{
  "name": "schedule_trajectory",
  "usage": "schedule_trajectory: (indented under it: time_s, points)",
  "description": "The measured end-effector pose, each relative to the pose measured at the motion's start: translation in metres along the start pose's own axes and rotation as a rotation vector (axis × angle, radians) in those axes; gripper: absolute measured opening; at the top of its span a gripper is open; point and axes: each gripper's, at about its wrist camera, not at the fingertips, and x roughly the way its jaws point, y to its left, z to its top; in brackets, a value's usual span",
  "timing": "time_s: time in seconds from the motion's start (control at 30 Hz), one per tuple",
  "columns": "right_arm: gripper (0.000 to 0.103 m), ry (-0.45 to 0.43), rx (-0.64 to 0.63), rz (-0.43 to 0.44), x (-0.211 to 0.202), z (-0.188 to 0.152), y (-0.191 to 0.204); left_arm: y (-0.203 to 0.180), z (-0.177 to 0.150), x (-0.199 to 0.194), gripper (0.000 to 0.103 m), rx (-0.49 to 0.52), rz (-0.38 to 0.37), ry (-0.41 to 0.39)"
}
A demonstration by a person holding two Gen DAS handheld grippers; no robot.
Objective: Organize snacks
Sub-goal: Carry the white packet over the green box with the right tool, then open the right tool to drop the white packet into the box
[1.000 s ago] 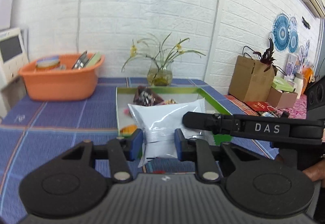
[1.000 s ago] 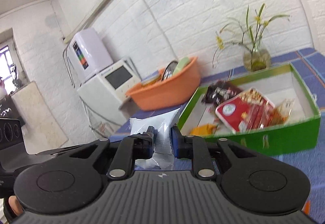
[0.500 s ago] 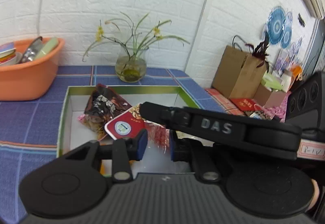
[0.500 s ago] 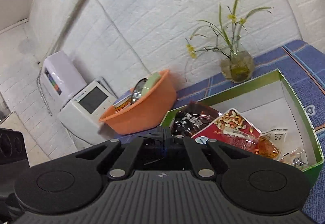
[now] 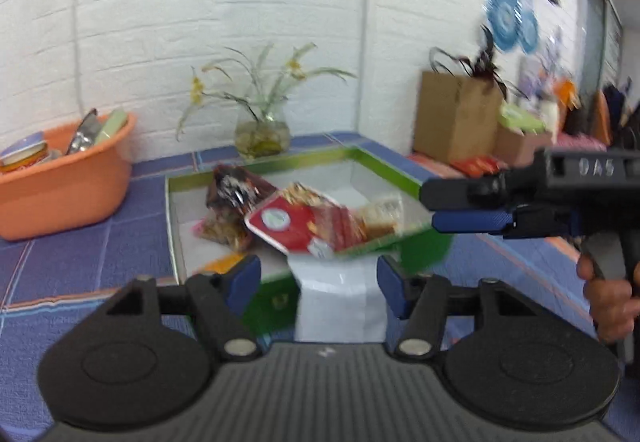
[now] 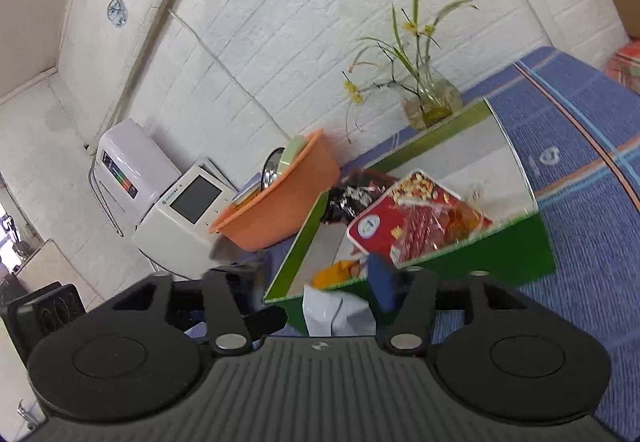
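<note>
Jaws on your left gripper (image 5: 319, 284) have just been opening, and the white packet (image 5: 340, 306) sits between the blue pads (image 5: 244, 282) without either one pressing on it. Your right gripper (image 6: 320, 290) has also just spread wide; the same packet shows low between its fingers, loose, at the near wall of the green box (image 5: 424, 246). That box rests on the blue checked cloth (image 5: 80, 258) and holds a red nut bag (image 5: 296, 224), a dark packet (image 5: 234, 187) and smaller wrappers. Your right hand (image 5: 610, 298) grips its handle at the picture's right edge. An orange basin (image 5: 64, 193) and a glass vase (image 5: 262, 135) stand behind.
</note>
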Motion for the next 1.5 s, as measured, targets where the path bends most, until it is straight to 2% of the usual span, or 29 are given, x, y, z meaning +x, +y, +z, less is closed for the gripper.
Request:
schedule_trajectory:
  time_s: [0.1, 0.17, 0.23, 0.37, 0.43, 0.47, 0.5, 0.6, 0.7, 0.93, 1.2, 1.5]
  points:
    - [0.103, 0.078, 0.070, -0.033, 0.009, -0.010, -0.010, 0.002, -0.015, 0.017, 0.060, -0.002, -0.025, 0.076]
    - [0.103, 0.119, 0.095, -0.082, 0.022, -0.011, -0.017, 0.008, -0.021, 0.034, 0.060, -0.040, -0.006, 0.134]
    - [0.103, 0.165, 0.115, -0.112, 0.037, -0.012, -0.024, 0.015, -0.026, 0.048, 0.060, -0.076, -0.018, 0.172]
    - [0.103, 0.242, 0.130, -0.114, 0.064, -0.014, -0.031, 0.028, -0.025, 0.066, 0.061, -0.176, -0.097, 0.188]
    - [0.103, 0.221, 0.126, -0.123, 0.070, -0.017, -0.031, 0.028, -0.025, 0.070, 0.060, -0.197, -0.113, 0.188]
    - [0.088, 0.221, 0.108, -0.086, 0.071, -0.018, -0.031, 0.025, -0.026, 0.069, 0.060, -0.191, -0.113, 0.181]
    - [0.063, 0.236, 0.081, -0.039, 0.073, -0.018, -0.029, 0.022, -0.026, 0.068, 0.060, -0.178, -0.110, 0.172]
    - [0.054, 0.270, -0.027, -0.049, 0.073, -0.021, -0.017, 0.013, -0.026, 0.065, 0.059, -0.157, -0.100, 0.167]
    - [0.054, 0.255, -0.083, -0.049, 0.066, -0.022, -0.010, 0.007, -0.026, 0.058, 0.058, -0.143, -0.092, 0.149]
    - [0.053, 0.198, -0.115, -0.007, 0.046, -0.021, 0.010, -0.007, -0.012, 0.027, 0.058, -0.089, -0.040, 0.107]
    - [0.053, 0.126, -0.187, 0.063, 0.033, -0.013, 0.043, -0.016, 0.002, -0.016, 0.058, -0.049, 0.036, -0.005]
    - [0.053, 0.076, -0.209, 0.116, 0.051, 0.009, 0.059, -0.003, 0.028, -0.023, 0.057, -0.063, 0.106, -0.070]
